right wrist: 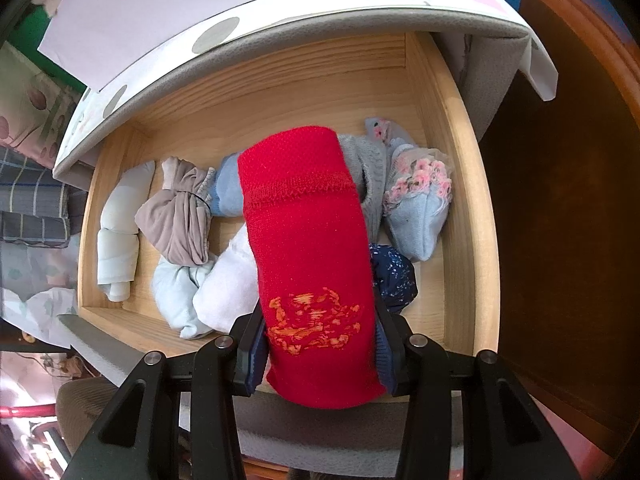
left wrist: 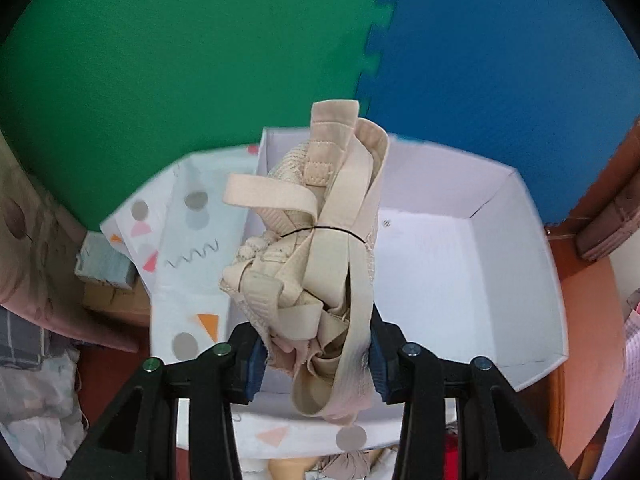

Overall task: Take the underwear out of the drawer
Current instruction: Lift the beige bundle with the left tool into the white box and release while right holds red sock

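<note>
The left gripper [left wrist: 316, 364] and right gripper [right wrist: 320, 356] share black triangular-cutout arms, round silver screws and blue-padded fingers [left wrist: 256, 364].
</note>
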Tool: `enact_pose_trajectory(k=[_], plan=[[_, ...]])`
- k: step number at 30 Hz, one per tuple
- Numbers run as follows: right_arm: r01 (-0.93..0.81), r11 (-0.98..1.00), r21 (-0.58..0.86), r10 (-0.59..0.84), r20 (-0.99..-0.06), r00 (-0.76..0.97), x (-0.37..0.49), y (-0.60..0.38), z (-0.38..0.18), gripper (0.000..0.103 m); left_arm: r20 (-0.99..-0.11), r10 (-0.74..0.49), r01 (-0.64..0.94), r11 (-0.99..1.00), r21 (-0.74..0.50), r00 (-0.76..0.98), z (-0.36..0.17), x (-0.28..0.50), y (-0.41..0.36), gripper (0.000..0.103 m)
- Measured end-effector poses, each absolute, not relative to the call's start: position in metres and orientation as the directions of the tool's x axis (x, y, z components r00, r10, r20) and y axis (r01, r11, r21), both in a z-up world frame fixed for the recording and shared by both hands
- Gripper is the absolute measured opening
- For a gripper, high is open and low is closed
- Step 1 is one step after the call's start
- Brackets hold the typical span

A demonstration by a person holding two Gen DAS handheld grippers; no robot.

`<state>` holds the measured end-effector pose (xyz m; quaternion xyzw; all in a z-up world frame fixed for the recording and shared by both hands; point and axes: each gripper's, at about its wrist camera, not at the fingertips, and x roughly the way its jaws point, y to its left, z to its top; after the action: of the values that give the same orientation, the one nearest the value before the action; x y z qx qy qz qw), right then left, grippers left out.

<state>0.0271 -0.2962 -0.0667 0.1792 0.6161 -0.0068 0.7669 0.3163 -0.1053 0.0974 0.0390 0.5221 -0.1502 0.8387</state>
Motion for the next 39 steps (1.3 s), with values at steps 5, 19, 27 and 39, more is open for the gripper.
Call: enact_pose_trajectory(k=[5,19,27,39], plan=[[0.238,0.926,0.294,0.236,-0.941,0.243,0.027,-0.301,-0.066,0.042,-0.917,-0.174,0.248,0.965,-0.086,0.359,0.064,0.321,-0.102,0.042],[0.236,0.928,0.287,0.231,-0.944,0.237,0.027,-0.300,-0.066,0.042,-0.936,-0.080,0.194,0.981,-0.013,0.342,0.059,0.288,-0.087,0.042],[0.236,0.932,0.275,0.219,-0.947,0.236,0.029,-0.296,-0.066,0.041,-0.942,-0.058,0.170,0.986,-0.001,0.331,0.059,0.271,-0.082,0.044],[0.234,0.938,0.257,0.202,-0.951,0.234,0.029,-0.293,-0.066,0.041,-0.927,-0.071,0.167,0.986,-0.009,0.368,0.072,0.275,-0.082,0.056]])
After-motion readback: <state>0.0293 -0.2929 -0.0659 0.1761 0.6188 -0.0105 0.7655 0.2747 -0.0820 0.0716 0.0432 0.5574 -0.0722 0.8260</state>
